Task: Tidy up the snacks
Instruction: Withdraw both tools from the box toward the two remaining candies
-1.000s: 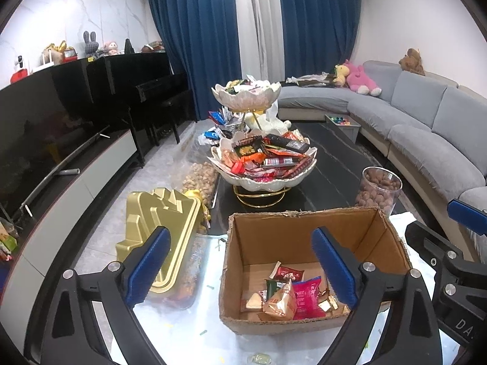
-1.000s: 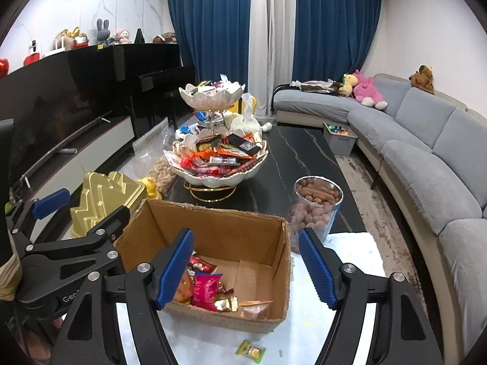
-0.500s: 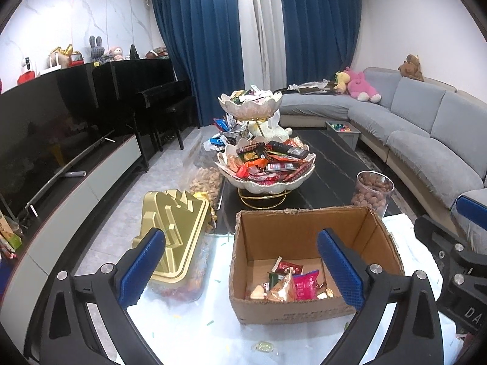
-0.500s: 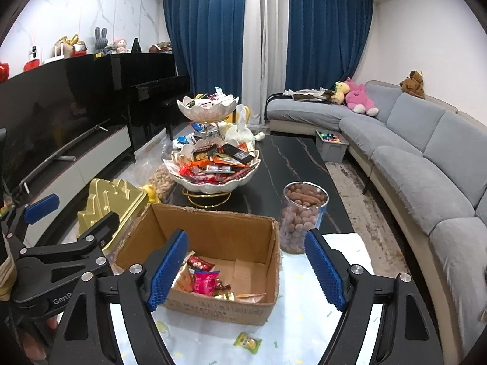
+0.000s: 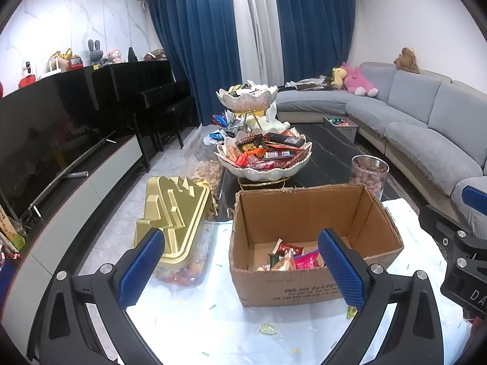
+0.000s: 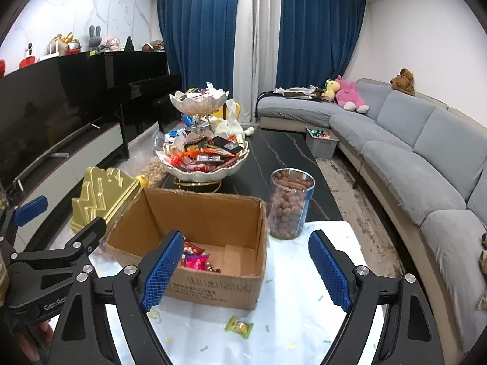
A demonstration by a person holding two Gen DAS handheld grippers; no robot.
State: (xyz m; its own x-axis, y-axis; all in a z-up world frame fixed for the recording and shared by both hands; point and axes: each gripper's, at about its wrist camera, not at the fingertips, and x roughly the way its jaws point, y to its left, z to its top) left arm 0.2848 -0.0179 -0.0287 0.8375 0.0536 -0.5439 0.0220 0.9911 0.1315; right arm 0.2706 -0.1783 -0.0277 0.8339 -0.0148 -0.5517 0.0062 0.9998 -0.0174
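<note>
Left wrist view: left gripper (image 5: 243, 261) above the white cloth (image 5: 213, 328), jaws wide, nothing held.
Right wrist view: right gripper (image 6: 246, 270) beside it, jaws wide too, nothing held.
Box (image 5: 307, 222): open cardboard, on the cloth just ahead of both grippers.
Snacks (image 5: 289, 257): small pile of wrapped packets in the box's near left corner; rest of the floor bare.
Strays: green candy (image 6: 239, 327) on the cloth before the box; pale sweet (image 5: 268, 329) also loose nearby.
Bowl (image 6: 202, 164): tiered, heaped with packets, beyond the box.
Jar (image 6: 289, 203): clear, full of brown balls, right of the box.
Handling: packets probably light, crinkly, slippery, crushable; flat strays hard to get under.
Hold: likely across a wrapper's crimped end or narrow middle, gentle squeeze.
</note>
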